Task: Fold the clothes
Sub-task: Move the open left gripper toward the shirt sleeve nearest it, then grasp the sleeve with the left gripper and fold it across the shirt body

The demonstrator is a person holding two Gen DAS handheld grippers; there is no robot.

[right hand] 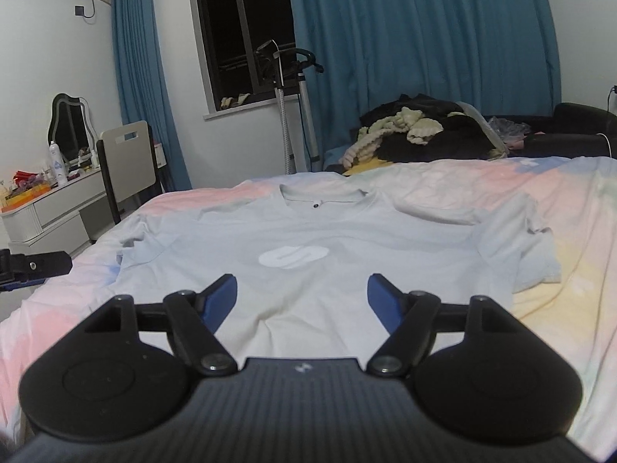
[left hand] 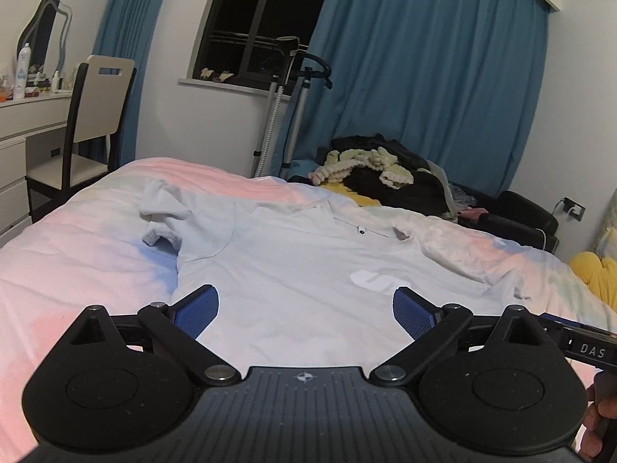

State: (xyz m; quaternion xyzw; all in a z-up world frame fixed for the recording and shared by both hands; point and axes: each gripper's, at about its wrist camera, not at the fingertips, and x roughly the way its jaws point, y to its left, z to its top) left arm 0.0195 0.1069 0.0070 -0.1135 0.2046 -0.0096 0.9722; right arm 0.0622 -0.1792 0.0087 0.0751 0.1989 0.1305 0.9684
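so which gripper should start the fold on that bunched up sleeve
Left, probably. The left gripper, open, faces the t-shirt with the crumpled sleeve on its own side. The right gripper, also open, is centred over the hem.

pale grey T-shirt (right hand: 308,231), blue curtains (right hand: 416,58)

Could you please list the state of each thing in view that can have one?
T-shirt: spread flat on the bed, logo up, unfolded, sleeves rumpled.
Left tool: open, holding nothing.
Right tool: open, holding nothing.
Curtains: drawn apart, window bare.
Clothes pile: heaped, unfolded.
Chair: upright, beside the dresser.
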